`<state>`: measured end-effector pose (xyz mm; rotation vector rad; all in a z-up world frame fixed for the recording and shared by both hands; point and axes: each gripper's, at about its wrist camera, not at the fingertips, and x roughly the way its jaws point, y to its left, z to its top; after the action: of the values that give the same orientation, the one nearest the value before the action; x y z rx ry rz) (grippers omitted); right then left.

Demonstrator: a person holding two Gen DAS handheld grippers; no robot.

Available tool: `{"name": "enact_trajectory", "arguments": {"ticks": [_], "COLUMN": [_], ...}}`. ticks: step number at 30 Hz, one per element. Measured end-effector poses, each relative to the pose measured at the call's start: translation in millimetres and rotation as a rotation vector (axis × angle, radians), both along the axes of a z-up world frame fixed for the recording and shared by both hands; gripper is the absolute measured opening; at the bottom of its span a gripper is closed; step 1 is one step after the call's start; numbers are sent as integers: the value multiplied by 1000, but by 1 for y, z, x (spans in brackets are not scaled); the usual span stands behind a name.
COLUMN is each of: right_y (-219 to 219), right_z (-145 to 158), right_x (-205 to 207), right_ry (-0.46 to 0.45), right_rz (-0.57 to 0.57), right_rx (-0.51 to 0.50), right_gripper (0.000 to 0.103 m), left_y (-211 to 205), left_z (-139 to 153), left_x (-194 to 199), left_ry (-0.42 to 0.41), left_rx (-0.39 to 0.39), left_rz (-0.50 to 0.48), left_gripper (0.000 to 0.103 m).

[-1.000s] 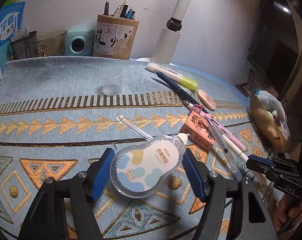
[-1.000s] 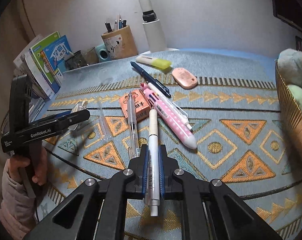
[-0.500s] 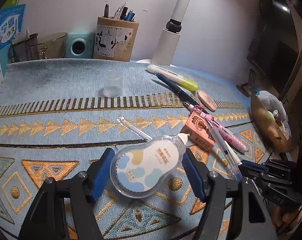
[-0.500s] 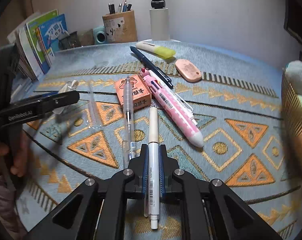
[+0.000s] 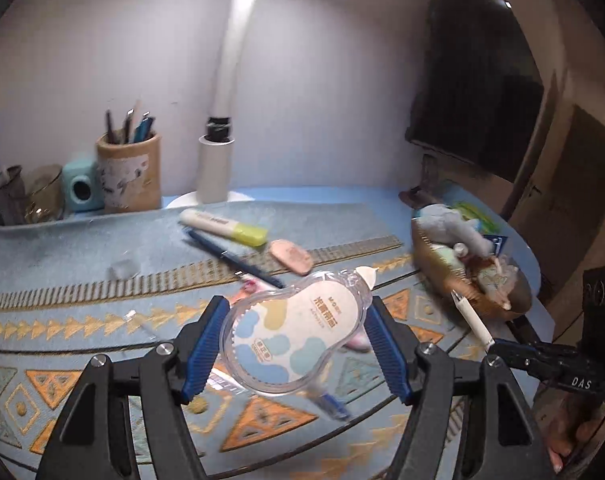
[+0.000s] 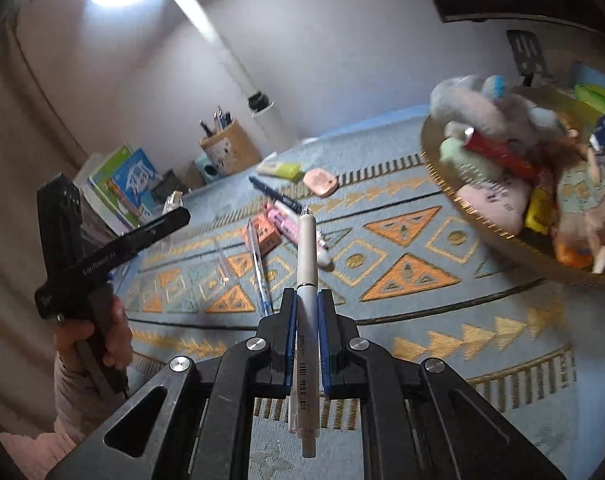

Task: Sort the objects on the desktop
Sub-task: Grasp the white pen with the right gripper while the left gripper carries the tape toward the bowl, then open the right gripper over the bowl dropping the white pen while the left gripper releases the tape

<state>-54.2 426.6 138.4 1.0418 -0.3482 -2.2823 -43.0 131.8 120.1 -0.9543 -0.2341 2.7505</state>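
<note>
Both hand-held grippers carry something above the patterned desk [image 6: 442,320].

The left hand-held gripper [image 5: 298,344] clamps a clear correction tape dispenser [image 5: 294,336] between its blue pads, lifted over the desk. The right hand-held gripper [image 6: 307,320] is closed on a white pen [image 6: 307,280], tip pointing to 12 o'clock. In the right wrist view, a pink pen [image 6: 290,224], an orange box [image 6: 264,234] and a clear pen [image 6: 258,268] lie just ahead at 11 o'clock. A gold basket [image 6: 502,240] full of soft toys stands at 2 o'clock, and a pen holder [image 6: 230,150] with a lamp base [image 6: 262,108] beside it stands far back.
</note>
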Motion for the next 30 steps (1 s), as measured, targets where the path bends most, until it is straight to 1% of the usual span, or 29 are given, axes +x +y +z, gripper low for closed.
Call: {"name": "enact_trajectory", "arguments": {"ticks": [3,5,7,9,12,14,16,18,22,24,26,29,30], "right_y": [39,66,90,111,130,134,133,131,135,138,142,144,144], "right_z": [20,28,34,34,34,34,34,28,16,14,13,18,20], "right_x": [-5,-12,-20,-33,-51,-61,-72,-84,-96,-97,-93,-81,-75], "right_ry": [51,84,110,105,113,128,143,129,96,78,83,89,92], "right_rz": [-127,-229,-315,-376,-418,-442,-460,-457,-447,-456,-474,-489,-490], "right_rx": [-7,4,5,10,-10,17,58,73,46,34,20,9,0], "right_gripper": [11,11,11,11,11,11,11,11,12,13,17,21,22], "left_y": [46,80,114,149,192,216,241,261,274,272,267,253,247], "left_z": [16,22,24,23,19,14,7,-1,-16,-19,-17,-10,-8], "left_x": [-13,-23,-33,-44,-61,-72,-79,-85,-93,-92,-86,-74,-68], "left_ry": [17,27,27,24,19,6,6,0,-23,-34,-34,-21,-14], "left_rx": [7,-17,-34,-53,-67,-72,-121,-170,-209,-214,-208,-193,-200], "left_rz": [-93,-145,-212,-262,-314,-339,-356,-370,-365,-382,-393,-399,-392], "left_gripper": [66,66,66,66,66,66,66,66,67,72,78,78,78]}}
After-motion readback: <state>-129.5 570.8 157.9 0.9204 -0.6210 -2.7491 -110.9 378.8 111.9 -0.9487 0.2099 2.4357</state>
